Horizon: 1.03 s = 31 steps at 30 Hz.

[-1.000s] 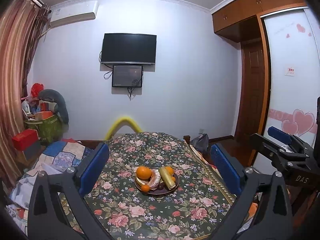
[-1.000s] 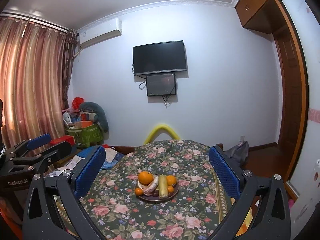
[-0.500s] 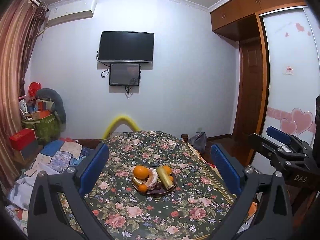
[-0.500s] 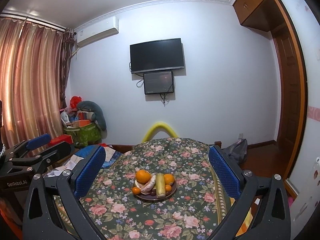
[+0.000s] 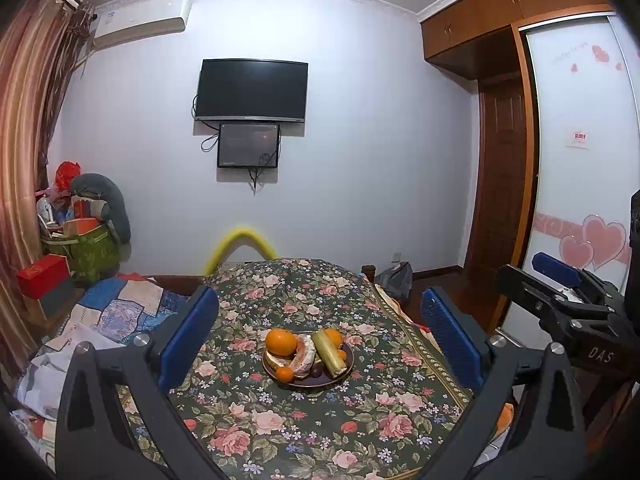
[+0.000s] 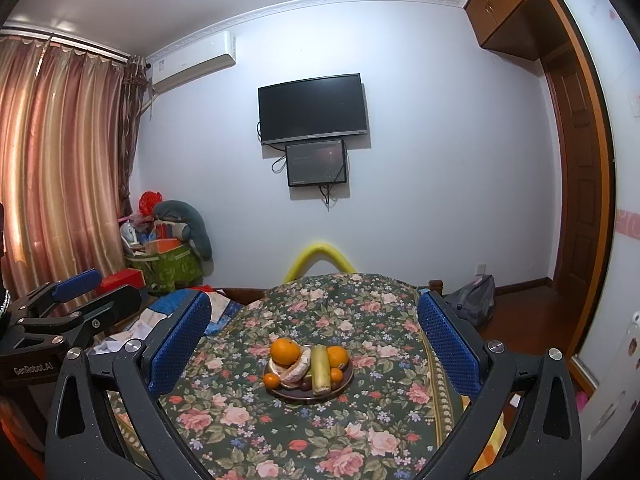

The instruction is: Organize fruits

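Fruit all lies on the plate [image 5: 347,364] mid-surface [image 5: 360,420]: big orange [image 5: 281,342], banana [image 5: 304,358], green stick [image 5: 329,352], small oranges. Left gripper [image 5: 320,336] and right gripper [image 6: 314,340] hang well back, fingers spread wide, holding nothing. This fits either sorted or awaiting sorting. Any approach: come in level, one piece only.

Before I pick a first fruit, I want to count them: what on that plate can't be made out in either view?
- Dark round fruit on the dark round plate: too small to identify, half hidden by the pale curved peeled fruit.
- Small oranges: partly behind the long yellow-green fruit, so the count is unsure.
- Plate's far side: blocked by the big orange.
- Table's near edge: cut off by the frame and each open tool.
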Tool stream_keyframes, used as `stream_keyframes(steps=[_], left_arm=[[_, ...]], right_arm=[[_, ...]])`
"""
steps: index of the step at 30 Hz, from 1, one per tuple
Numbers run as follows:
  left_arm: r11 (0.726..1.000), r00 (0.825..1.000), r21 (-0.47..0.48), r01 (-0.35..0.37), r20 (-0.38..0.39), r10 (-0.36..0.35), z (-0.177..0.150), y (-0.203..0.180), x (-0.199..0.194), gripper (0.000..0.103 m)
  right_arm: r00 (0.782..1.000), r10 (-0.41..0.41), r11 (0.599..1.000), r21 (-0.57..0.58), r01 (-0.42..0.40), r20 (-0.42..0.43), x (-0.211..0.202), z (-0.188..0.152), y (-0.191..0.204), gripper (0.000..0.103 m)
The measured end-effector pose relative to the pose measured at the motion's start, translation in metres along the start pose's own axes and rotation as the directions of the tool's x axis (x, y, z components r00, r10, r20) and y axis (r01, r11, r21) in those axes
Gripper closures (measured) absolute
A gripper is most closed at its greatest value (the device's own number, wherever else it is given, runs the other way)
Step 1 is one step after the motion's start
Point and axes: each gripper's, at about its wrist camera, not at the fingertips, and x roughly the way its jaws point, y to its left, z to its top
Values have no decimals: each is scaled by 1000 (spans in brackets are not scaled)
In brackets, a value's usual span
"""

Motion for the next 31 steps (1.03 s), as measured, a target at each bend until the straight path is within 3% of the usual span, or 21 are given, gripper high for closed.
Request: stream_keyframes(steps=[31], left_arm=[[1000, 1000, 1, 12, -14, -12, -4, 0, 9, 0]], right_arm=[[1000, 1, 1000, -3, -1, -14, 7, -4, 0, 0]])
